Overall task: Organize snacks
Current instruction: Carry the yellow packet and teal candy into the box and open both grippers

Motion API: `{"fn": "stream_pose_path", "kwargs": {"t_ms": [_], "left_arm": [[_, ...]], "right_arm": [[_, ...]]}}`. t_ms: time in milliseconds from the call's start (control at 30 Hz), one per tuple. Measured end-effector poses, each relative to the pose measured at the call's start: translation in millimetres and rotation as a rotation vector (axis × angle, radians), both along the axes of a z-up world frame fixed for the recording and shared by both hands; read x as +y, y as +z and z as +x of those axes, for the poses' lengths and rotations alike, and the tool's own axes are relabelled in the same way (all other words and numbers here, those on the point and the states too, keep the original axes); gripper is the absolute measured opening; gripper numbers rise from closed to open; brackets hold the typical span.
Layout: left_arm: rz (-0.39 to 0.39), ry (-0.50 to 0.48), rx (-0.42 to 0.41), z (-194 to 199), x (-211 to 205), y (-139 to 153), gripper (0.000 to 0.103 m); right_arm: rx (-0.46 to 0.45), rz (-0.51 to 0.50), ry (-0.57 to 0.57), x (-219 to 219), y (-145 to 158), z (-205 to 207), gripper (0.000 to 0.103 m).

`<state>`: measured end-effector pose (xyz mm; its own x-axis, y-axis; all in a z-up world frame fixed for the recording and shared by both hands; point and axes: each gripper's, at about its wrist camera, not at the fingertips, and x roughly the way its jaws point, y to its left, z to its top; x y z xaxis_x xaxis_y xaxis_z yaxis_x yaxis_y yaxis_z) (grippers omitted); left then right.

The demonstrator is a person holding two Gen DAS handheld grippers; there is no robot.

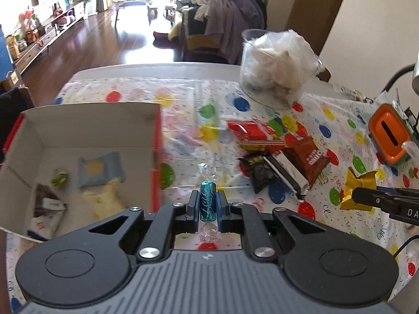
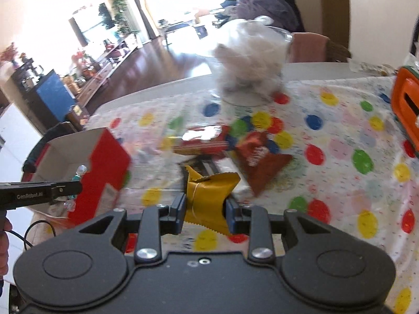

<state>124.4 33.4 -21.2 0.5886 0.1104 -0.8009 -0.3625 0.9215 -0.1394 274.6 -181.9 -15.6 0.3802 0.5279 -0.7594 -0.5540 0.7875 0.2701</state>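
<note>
Pinching a teal twist-wrapped candy at the lower centre of the left wrist view, the left gripper is clamped on it above the spotted tablecloth. In the right wrist view, the right gripper squeezes a yellow snack packet at centre. Farther back, a red cardboard box at left holds several snacks. Loose snack packets lie at centre right, a clear jar beyond.

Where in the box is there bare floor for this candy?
The cardboard box is bare along its far wall and right side, beyond the blue packet. Its near-left corner is crowded with packets. On the tablecloth, the strip between the box and the snack pile is free.
</note>
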Motion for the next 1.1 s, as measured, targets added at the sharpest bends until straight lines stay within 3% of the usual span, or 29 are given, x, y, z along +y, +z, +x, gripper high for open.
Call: {"fn": "stream_pose_path", "kwargs": {"t_ms": [400, 533, 867, 1100], "left_arm": [[0.043, 0.07, -0.029, -45.5, 66.6, 13.7, 0.012], [0.09, 0.091, -0.034, -55.2, 92.9, 14.2, 0.012], [0.13, 0.122, 0.025, -63.8, 161.7, -1.7, 0.012], [0.115, 0.137, 0.074, -55.9, 197.7, -17.4, 0.012]], "right_arm": [[-0.038, -0.001, 0.164, 106.3, 13.3, -35.3, 0.029], [-0.041, -0.016, 0.211, 145.0, 10.4, -45.2, 0.029], [-0.019, -0.031, 0.284, 223.3, -0.4, -62.4, 0.029], [0.012, -0.072, 0.294, 270.5, -18.6, -57.1, 0.029]]}}
